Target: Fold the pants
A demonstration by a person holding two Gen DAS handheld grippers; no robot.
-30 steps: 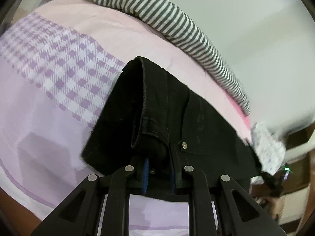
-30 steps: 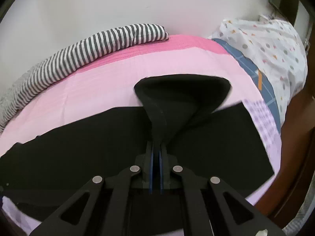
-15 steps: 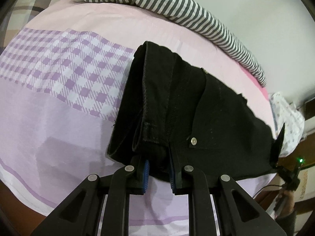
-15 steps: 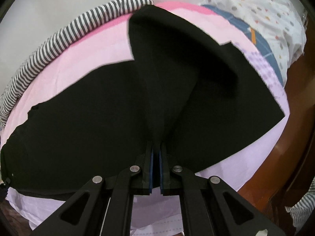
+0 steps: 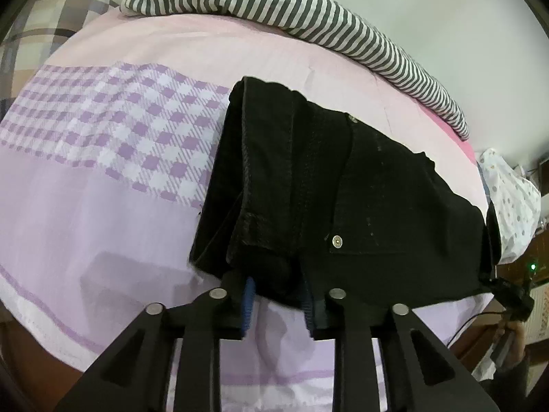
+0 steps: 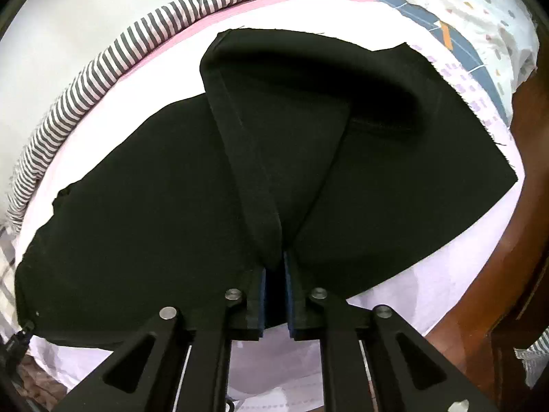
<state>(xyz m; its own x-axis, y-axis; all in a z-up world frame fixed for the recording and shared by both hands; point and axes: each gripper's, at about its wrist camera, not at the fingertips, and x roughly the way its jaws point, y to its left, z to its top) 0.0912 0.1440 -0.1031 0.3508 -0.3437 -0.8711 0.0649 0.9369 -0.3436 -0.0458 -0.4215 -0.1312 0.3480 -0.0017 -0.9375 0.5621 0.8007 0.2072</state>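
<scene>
Black pants (image 5: 360, 189) lie folded on the pink and lilac bed sheet (image 5: 103, 223). The waist end with its metal rivet (image 5: 338, 240) faces my left gripper (image 5: 278, 288). Its jaws are opening, and the waistband edge sits loosely between the blue pads (image 5: 248, 290). In the right wrist view the pants (image 6: 137, 206) spread wide, and a raised fold of a leg (image 6: 274, 171) narrows into my right gripper (image 6: 274, 292). Those jaws are opening too, with the tip of the fold still in the small gap.
A grey and white striped cloth (image 5: 274, 3) runs along the far side of the bed by the wall. White dotted bedding (image 6: 463, 7) lies at the far right. The brown wooden bed frame (image 6: 497, 257) borders the near right edge.
The right gripper came down with the lifted leg fold, which now lies over the rest of the pants. Both pairs of jaws have parted. The left view has rolled a little.
</scene>
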